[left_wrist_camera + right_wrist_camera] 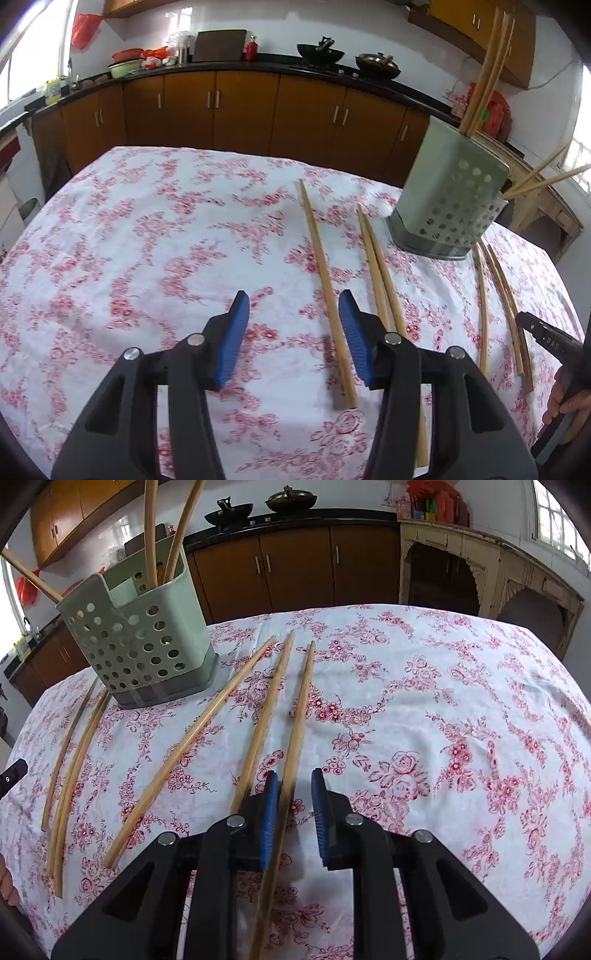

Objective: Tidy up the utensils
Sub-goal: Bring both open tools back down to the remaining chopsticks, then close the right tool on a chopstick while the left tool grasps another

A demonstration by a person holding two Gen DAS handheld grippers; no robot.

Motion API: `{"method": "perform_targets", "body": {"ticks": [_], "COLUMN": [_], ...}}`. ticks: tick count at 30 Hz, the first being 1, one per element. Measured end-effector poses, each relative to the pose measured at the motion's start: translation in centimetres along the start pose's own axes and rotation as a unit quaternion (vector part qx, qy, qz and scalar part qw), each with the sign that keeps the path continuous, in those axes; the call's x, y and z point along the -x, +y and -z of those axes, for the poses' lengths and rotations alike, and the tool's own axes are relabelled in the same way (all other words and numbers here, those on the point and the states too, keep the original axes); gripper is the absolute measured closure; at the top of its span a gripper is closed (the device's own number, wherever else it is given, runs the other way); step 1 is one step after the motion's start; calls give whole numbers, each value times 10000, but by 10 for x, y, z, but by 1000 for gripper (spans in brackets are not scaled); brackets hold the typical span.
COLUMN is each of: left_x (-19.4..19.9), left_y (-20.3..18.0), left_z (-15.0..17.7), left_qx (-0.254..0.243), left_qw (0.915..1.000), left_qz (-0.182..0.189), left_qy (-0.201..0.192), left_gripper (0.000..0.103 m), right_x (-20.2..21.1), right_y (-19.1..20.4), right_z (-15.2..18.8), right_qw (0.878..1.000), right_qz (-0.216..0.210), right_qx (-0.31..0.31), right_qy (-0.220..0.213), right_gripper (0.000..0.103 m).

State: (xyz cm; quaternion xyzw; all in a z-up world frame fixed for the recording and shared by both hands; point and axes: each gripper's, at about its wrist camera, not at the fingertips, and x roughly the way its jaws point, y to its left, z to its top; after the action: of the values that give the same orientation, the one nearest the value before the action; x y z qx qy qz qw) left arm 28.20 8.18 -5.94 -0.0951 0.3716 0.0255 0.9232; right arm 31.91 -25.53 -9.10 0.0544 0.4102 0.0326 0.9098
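Note:
A pale green perforated utensil holder [452,201] [138,638] stands on the floral tablecloth with several chopsticks upright in it. Several loose wooden chopsticks lie on the cloth. My left gripper [293,301] is open, and one chopstick [325,284] lies between its blue pads; a pair [380,273] lies just right of it. My right gripper [294,781] is open, its jaws on either side of the rightmost chopstick [295,746], which lies close to the left pad. Two more chopsticks [260,723] [184,749] lie to its left, and others [70,771] at far left.
The table [461,720] has a white cloth with red flowers. Brown kitchen cabinets [240,110] and a counter with woks stand behind it. A worn cream side table [480,565] stands at the back right. The right gripper's edge and hand [561,369] show in the left wrist view.

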Motion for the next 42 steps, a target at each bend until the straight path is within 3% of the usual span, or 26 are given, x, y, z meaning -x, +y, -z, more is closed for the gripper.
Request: {"method": "perform_targets", "body": {"ticks": [2, 10, 14, 19, 25, 33, 42], "left_x": [-4, -20, -32, -41, -43, -32, -26], "left_y": [-4, -22, -31, -29, 3, 20, 18], "left_z": [1, 5, 7, 5, -5, 0, 7], "left_qx": [-50, -355, -542, -621, -512, -364, -517], "left_qw": [10000, 9990, 9974, 9960, 9957, 9975, 9968], "left_qz": [52, 59, -32, -234, -496, -163, -156], "left_qy": [49, 278, 466, 594, 589, 576, 597], "left_gripper": [53, 56, 67, 94, 94, 93, 90], "right_x": [1, -7, -7, -6, -6, 4, 12], "right_y": [-4, -39, -45, -46, -50, -56, -50], "right_z": [-2, -13, -13, -13, -14, -3, 7], "right_qw": [10000, 9972, 9965, 9964, 9958, 9962, 9977], "right_qz": [80, 475, 499, 479, 417, 367, 442], "right_qx": [-27, -570, -659, -689, -806, -786, -519], "right_qy": [-2, -77, -90, -93, -110, -112, -64], "right_gripper": [95, 95, 95, 95, 95, 95, 95]}}
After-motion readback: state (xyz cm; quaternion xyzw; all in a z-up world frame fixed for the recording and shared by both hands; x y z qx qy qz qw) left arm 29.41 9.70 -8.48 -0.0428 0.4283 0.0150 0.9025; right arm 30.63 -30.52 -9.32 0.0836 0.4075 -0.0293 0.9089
